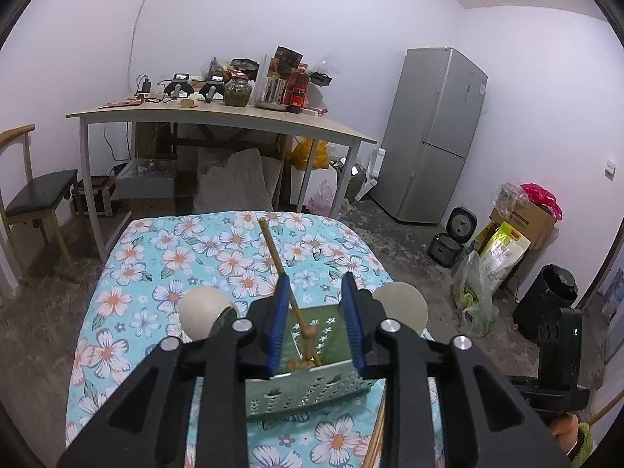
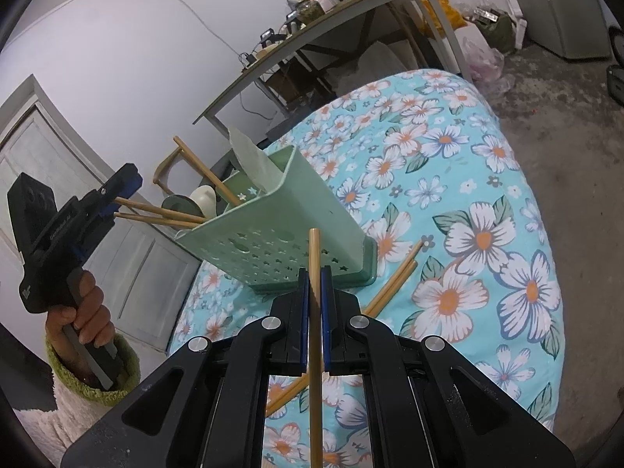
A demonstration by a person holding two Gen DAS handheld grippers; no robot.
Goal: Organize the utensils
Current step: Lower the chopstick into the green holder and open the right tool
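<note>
Right gripper [image 2: 315, 292] clamps one chopstick [image 2: 314, 312], lower end cut off by frame. Left gripper [image 1: 316, 319] jaws parted over green utensil holder [image 2: 288, 230], chopstick [image 1: 279, 265] loose between them. Loose chopsticks [image 2: 394, 284] on floral cloth [image 2: 468, 179], partly hidden.

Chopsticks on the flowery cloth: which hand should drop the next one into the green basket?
The right. Its tool is shut on a bamboo chopstick just in front of the pale green perforated plastic basket. The left tool stands open and empty above the basket.
</note>
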